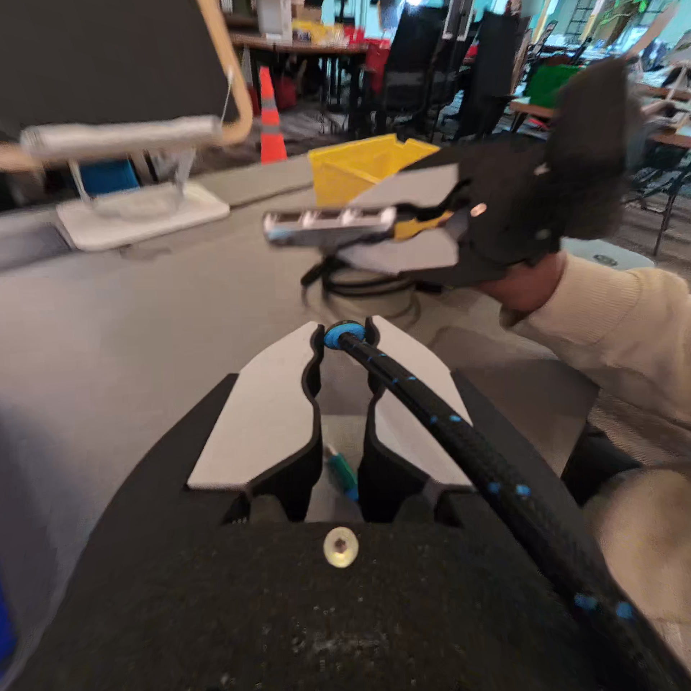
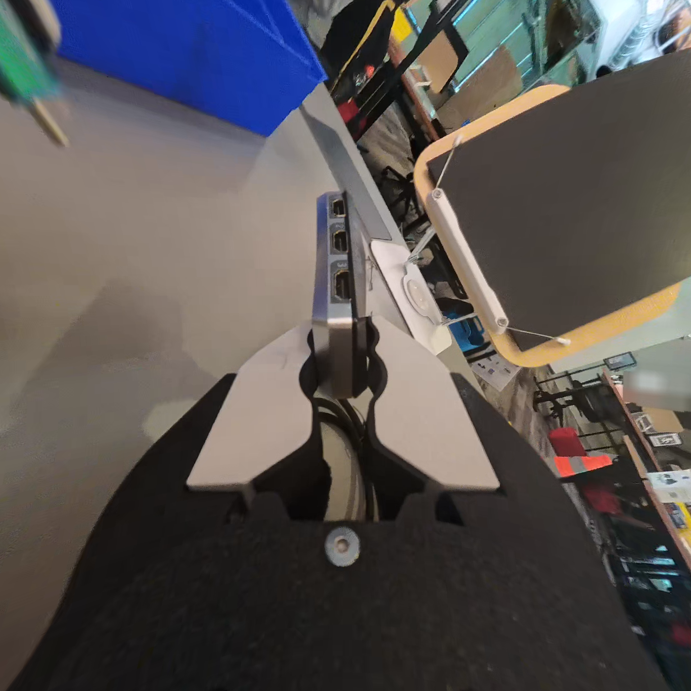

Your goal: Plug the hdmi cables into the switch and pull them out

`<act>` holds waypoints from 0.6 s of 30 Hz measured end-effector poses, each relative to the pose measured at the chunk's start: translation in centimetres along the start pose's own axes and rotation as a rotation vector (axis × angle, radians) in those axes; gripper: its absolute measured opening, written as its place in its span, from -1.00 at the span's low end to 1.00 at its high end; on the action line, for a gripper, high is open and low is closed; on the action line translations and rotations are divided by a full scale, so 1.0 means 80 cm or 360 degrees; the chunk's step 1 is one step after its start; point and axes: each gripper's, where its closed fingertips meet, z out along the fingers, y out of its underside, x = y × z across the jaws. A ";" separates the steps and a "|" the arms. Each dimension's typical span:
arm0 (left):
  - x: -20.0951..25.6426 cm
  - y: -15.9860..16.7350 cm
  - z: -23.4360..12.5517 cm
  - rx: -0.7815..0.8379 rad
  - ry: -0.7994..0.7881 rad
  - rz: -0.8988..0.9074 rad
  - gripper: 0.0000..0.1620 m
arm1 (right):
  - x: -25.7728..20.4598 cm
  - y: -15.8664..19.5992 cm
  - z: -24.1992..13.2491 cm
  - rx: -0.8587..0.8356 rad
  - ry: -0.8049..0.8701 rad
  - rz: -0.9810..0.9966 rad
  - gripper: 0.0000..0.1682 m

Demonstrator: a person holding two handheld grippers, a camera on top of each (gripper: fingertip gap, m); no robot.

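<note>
Grey bench (image 1: 149, 318): my right tongs (image 2: 342, 338) clamp the switch (image 2: 332, 284); my left tongs (image 1: 344, 332) clamp the cable (image 1: 430, 407) end, well short of it.

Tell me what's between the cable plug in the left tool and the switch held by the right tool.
Only bare grey table, as the left wrist view shows; the plug and switch are still apart.

Open desk (image 1: 131, 318) across centre-left of the left wrist view. Obstacles: white stand (image 1: 142, 217) upper left, yellow bin (image 1: 359, 168) top centre, right tool (image 1: 422, 224) with switch (image 1: 329, 226) centre right, coiled cable (image 1: 359, 284) beneath it.
</note>
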 end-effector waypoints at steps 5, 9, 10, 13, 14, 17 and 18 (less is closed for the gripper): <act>-0.063 0.022 0.006 -0.0165 -0.0233 0.0054 -0.74 | 0.008 -0.025 -0.017 0.0221 -0.0055 0.0215 -0.75; -0.065 0.017 0.004 -0.0113 -0.0208 0.0023 -0.74 | 0.056 -0.065 -0.044 0.0427 -0.0036 0.0408 -0.74; -0.064 0.020 0.003 -0.0122 -0.0204 0.0021 -0.74 | 0.078 -0.075 -0.055 0.0475 -0.0018 0.0458 -0.74; -0.058 0.025 0.000 -0.0135 -0.0199 0.0055 -0.74 | 0.155 -0.096 -0.095 0.0599 0.0017 0.0591 -0.73; -0.056 0.025 -0.002 -0.0135 -0.0196 0.0075 -0.74 | 0.183 -0.099 -0.111 0.0629 0.0049 0.0609 -0.73; -0.054 0.027 -0.003 -0.0150 -0.0194 0.0101 -0.75 | 0.262 -0.099 -0.159 0.0694 0.0137 0.0666 -0.74; -0.054 0.027 -0.003 -0.0148 -0.0192 0.0098 -0.75 | 0.286 -0.097 -0.174 0.0723 0.0173 0.0678 -0.74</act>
